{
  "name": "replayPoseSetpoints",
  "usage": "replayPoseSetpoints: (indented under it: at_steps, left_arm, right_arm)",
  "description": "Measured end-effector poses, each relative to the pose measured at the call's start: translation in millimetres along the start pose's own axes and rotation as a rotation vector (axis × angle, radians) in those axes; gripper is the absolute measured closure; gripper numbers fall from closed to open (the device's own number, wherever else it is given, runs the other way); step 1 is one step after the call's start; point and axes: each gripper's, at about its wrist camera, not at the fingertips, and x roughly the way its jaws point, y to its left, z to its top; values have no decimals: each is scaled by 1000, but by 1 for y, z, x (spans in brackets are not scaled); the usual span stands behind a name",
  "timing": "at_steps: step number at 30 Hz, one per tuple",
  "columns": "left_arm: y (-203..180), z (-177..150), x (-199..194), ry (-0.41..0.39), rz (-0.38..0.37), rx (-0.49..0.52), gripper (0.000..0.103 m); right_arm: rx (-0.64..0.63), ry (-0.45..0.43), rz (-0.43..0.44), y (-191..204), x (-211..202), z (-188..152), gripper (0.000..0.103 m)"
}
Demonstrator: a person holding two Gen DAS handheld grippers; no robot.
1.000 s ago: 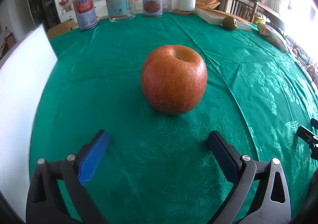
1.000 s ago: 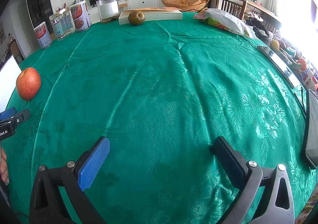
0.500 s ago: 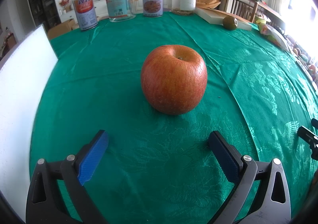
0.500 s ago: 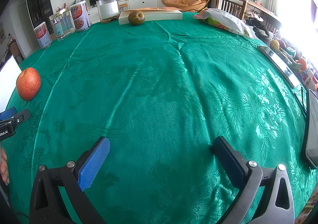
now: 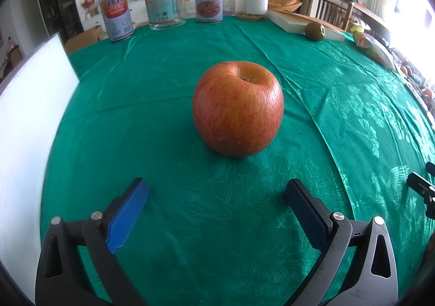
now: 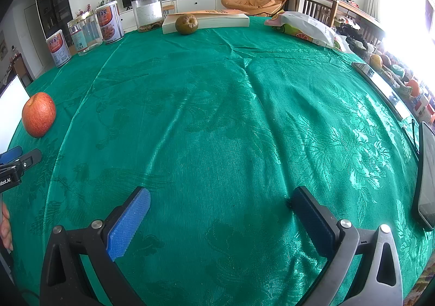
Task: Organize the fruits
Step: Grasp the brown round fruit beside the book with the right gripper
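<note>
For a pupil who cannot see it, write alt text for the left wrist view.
A red apple sits upright on a green tablecloth, straight ahead of the open, empty left gripper. Four jars and tins line the far edge; a brownish fruit lies by a book.

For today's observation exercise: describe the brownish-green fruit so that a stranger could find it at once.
Start at the green tablecloth and look to its far edge, where a pale book lies flat. The brownish-green fruit sits against the book's near side. Unlike the red apple, it is dull, russet and far from both tongs.
</note>
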Motion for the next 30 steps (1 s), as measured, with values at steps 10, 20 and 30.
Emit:
replayPoseSetpoints:
  at_steps: [10,20,30]
  left_arm:
    - [0,0,0,0,0,0,1]
    - [0,0,0,0,1,0,1]
    - [0,0,0,0,0,-1,1]
  right_arm:
    - [0,0,0,0,0,0,0]
    - [50,-38,132,-18,24,95,0]
    - [82,-22,245,26,150,271,10]
